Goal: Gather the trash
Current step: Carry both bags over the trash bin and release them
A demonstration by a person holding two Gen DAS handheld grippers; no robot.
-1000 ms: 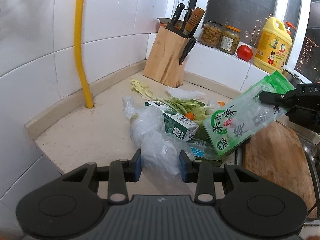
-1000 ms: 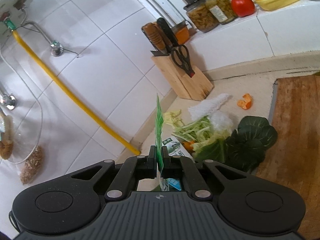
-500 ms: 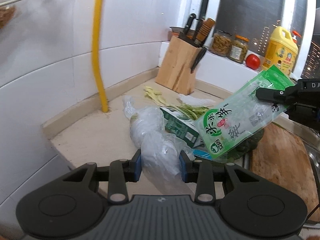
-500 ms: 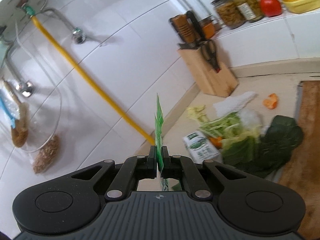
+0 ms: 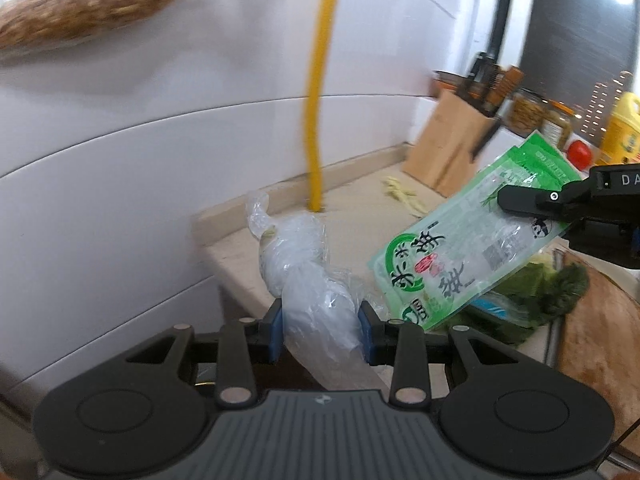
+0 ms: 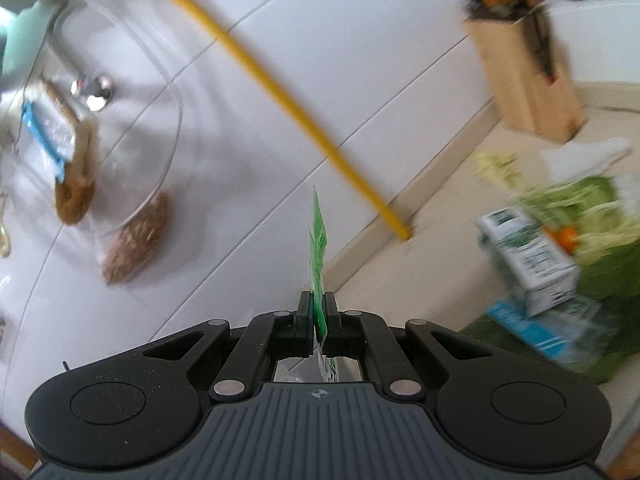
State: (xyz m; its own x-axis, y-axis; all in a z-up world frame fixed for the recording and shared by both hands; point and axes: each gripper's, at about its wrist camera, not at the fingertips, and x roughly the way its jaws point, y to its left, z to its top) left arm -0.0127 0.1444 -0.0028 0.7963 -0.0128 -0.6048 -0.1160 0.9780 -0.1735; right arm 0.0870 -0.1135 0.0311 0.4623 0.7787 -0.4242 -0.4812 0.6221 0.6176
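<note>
My left gripper (image 5: 320, 322) is shut on a crumpled clear plastic bag (image 5: 304, 272) and holds it above the counter's left end. My right gripper (image 6: 318, 314) is shut on a green and white food packet (image 6: 318, 240), seen edge-on. In the left wrist view the same packet (image 5: 472, 248) hangs in the air to the right of the plastic bag, pinched at its upper right corner by the right gripper (image 5: 532, 200). A small green and white carton (image 6: 528, 256) lies on the counter beside vegetable scraps (image 6: 588, 200).
A wooden knife block (image 5: 448, 148) stands at the back by the white tiled wall. A yellow pipe (image 5: 318, 100) runs down the wall to the counter. Dark leafy greens (image 5: 552, 292) lie by the wooden cutting board (image 5: 596, 340). Bags of grain (image 6: 136, 240) hang on the wall at left.
Both grippers have lifted and swung left with their loads, away from the scrap pile. The plastic bag and the green packet now hang higher above the counter's left end. Views are motion-blurred.
</note>
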